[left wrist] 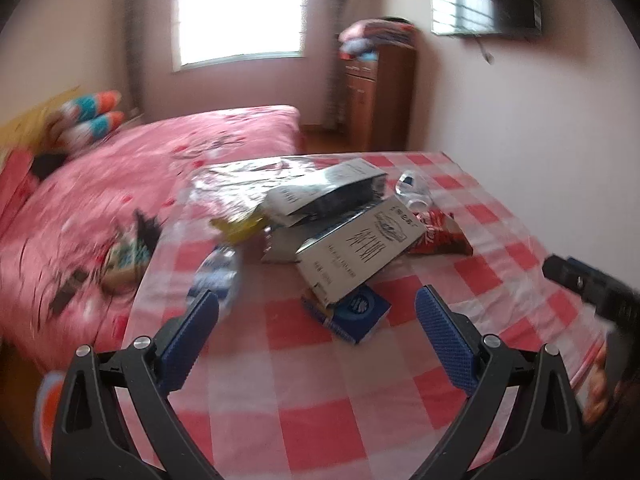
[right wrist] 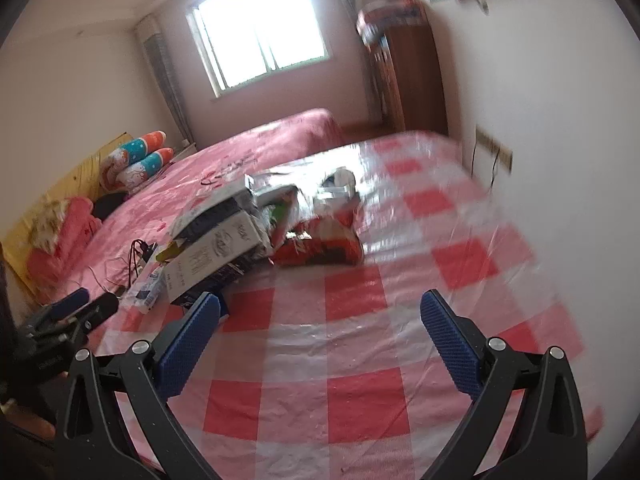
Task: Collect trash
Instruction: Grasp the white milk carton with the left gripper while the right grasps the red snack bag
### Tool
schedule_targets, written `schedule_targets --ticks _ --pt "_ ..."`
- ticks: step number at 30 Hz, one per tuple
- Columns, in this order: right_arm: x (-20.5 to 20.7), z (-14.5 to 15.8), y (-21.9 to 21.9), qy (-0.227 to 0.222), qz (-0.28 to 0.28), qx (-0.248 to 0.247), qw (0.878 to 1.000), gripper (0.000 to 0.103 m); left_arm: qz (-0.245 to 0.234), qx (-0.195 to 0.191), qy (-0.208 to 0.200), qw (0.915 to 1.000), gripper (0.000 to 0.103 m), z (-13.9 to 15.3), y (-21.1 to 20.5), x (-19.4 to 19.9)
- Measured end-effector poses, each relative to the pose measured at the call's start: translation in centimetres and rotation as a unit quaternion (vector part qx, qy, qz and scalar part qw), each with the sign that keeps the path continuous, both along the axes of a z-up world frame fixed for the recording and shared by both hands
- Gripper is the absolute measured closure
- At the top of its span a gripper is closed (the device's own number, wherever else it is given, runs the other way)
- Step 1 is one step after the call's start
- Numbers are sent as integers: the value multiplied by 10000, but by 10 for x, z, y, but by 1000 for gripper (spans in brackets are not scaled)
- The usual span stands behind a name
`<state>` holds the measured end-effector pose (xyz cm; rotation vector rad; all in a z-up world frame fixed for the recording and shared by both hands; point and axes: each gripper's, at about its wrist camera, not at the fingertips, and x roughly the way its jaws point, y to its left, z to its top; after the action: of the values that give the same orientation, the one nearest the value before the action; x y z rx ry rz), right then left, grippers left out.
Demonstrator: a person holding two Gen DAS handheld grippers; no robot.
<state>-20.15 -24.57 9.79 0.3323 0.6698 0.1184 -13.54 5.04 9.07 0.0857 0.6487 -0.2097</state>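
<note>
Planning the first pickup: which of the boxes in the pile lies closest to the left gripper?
The small blue box, lying on the checked tablecloth partly under the larger white cartons, just ahead of the open left gripper.

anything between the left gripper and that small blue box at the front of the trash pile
Nothing visible. The left gripper is open with only bare checkered tablecloth ahead of the small blue box. The white carton rests on the box's far edge.

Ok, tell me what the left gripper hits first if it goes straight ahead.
Probably the blue box, lying just ahead between the open fingers of the left gripper, with the white carton resting over its far end. Depth is blurred, so only likely.
</note>
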Motion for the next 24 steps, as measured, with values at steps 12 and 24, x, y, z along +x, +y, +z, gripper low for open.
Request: schedule_targets --ticks 12,24 --pt "76 -22 -19 644 452 767 9939 7 -1004 1075 242 9888 4 -22 -42 66" --pt "144 -36 -2 955 461 568 9927 21 -1245 1396 419 9815 5 -37 -69 104"
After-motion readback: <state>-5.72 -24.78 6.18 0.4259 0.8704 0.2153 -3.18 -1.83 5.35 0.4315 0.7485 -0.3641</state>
